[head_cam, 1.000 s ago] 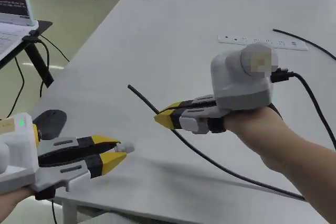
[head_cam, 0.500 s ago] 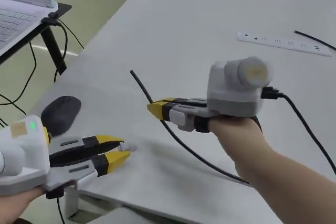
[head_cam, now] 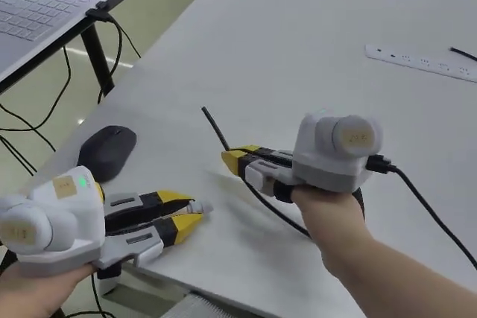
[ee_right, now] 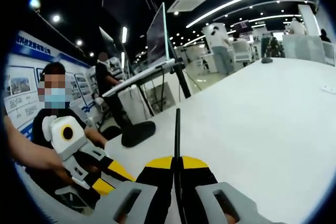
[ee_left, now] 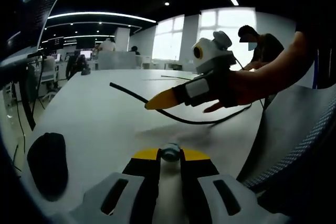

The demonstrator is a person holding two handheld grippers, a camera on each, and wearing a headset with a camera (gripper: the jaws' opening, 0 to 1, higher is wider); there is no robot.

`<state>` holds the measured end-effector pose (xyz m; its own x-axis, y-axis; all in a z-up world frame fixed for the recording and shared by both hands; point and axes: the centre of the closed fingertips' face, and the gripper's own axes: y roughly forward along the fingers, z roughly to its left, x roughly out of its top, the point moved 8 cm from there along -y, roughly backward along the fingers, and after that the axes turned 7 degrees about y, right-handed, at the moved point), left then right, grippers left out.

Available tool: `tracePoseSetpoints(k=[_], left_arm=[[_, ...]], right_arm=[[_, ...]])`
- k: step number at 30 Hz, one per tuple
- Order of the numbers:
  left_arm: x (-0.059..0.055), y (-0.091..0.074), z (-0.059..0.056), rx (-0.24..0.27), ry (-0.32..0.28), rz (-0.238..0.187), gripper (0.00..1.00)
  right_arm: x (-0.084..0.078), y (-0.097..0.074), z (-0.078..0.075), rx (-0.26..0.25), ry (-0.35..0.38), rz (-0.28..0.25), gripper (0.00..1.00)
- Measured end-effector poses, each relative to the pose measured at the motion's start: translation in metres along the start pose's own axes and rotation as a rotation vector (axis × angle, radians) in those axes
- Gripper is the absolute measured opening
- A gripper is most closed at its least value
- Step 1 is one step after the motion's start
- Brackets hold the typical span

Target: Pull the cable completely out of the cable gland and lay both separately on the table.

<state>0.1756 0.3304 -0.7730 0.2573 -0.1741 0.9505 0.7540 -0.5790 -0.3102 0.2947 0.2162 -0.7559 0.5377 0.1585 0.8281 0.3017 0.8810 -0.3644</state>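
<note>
**Hand-held grippers each clamped on one part, gland and cable apart**

Left hand-held gripper [head_cam: 190,208] is seen at the near edge of the worktop [head_cam: 298,50]. Its yellow-tipped jaws are closed on the cable gland [ee_left: 170,151], a small pale grey piece nipped between the very tips. Little of the gland's shape can be made out, as most of it is covered by the jaws. Whether it touches the worktop cannot be told.

Right hand-held gripper [head_cam: 232,160] is held just beyond, with its jaws pressed together on the black cable [head_cam: 214,128]. A short free end of the cable is seen projecting past the tips, bare, and pointing away from the person. The cable and the gland are clearly apart, with open worktop between them. Behind the jaws the cable is carried down toward the worktop and is lost under the person's hand, so its other end is hidden. A thicker black lead [head_cam: 425,199] is plugged into the back of this gripper and is cut off at the right edge.

A dark mouse [head_cam: 108,153] lies on the worktop near the left gripper. A laptop [head_cam: 37,5] beside the worktop is cropped by the upper left corner. A white power strip [head_cam: 417,61] at the far right is also only partly in frame.
</note>
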Motion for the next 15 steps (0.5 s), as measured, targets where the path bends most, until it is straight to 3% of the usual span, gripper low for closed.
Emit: tracePoseSetpoints(k=[3, 6, 10, 15], left_arm=[[-0.002, 0.002, 0.000, -0.006, 0.000, -0.008, 0.15], [-0.004, 0.004, 0.002, 0.003, 0.001, -0.004, 0.15], [-0.010, 0.004, 0.005, 0.006, 0.005, 0.001, 0.15], [-0.010, 0.006, 0.006, 0.013, 0.007, -0.024, 0.16]], right_arm=[[-0.004, 0.003, -0.006, -0.040, -0.003, 0.014, 0.00], [-0.008, 0.005, -0.011, -0.065, -0.058, 0.032, 0.00], [-0.011, 0.007, -0.009, -0.060, -0.115, 0.036, 0.00], [-0.016, 0.009, -0.007, -0.060, -0.189, 0.055, 0.00]])
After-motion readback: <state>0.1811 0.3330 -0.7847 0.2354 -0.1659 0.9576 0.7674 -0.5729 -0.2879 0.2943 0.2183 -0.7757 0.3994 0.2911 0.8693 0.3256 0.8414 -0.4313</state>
